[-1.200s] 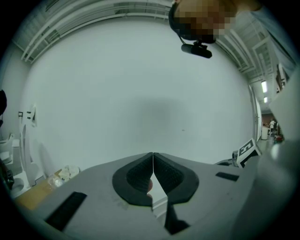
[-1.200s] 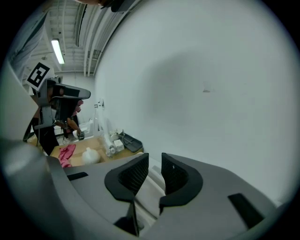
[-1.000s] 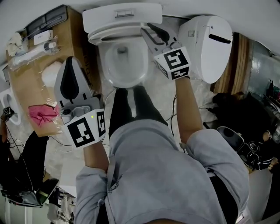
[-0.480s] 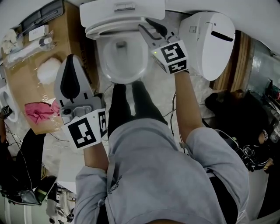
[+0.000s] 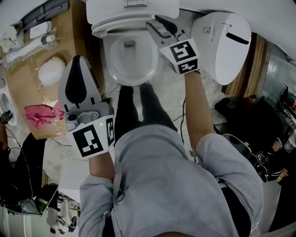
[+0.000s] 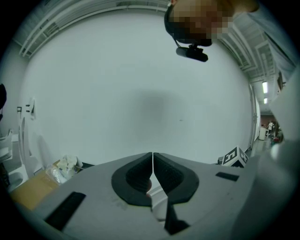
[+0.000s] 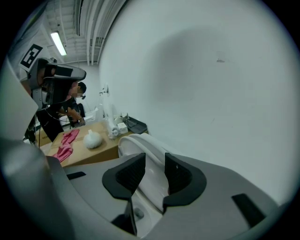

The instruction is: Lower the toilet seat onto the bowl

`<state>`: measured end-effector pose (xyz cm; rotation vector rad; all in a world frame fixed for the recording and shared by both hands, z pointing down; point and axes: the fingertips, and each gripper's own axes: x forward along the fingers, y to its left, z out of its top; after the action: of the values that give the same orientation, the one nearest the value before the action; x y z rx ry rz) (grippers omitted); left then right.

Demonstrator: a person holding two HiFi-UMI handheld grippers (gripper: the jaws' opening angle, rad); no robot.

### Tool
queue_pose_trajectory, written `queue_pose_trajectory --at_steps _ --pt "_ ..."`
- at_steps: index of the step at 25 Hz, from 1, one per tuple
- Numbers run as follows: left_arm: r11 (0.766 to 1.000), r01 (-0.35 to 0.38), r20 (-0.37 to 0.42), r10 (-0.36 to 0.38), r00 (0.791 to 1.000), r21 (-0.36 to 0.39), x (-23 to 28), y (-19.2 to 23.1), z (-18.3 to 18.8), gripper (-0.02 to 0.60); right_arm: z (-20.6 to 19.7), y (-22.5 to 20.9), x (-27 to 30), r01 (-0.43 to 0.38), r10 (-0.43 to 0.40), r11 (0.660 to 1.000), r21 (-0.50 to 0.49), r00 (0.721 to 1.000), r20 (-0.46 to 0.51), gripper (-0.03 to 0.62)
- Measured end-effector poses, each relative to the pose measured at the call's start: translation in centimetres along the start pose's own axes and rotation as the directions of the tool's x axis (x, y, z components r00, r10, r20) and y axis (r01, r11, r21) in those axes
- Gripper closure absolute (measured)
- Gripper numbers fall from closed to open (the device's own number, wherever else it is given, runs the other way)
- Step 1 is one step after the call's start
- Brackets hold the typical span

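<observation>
The white toilet bowl stands in front of me with its seat raised against the tank. My right gripper is at the seat's right edge. In the right gripper view the seat's rim runs through the gap between the jaws of the right gripper. Those jaws are opening, and the pads stand apart from the rim. My left gripper hangs left of the bowl and points at the bare wall. The left gripper is shut with nothing in it.
A loose white toilet lid unit lies right of the bowl. A cardboard box at the left carries a pink cloth and a white lump. A black bag sits at the right. The person's legs stand before the bowl.
The right gripper stays at the raised seat's right edge, shifted only slightly. The seat remains up. The left gripper keeps its place.
</observation>
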<state>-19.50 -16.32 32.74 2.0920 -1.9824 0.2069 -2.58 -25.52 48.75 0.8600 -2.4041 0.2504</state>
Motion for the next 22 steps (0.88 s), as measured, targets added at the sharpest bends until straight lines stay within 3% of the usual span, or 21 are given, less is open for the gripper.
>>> queue_pose_trajectory --at_steps 22 --pt "1.0 0.013 -0.011 -0.013 1.0 -0.017 -0.7 -0.8 -1.6 0.58 -1.3 2.1 -1.8 -0.009 0.009 0.999 -0.049 1.0 -0.006 0.494"
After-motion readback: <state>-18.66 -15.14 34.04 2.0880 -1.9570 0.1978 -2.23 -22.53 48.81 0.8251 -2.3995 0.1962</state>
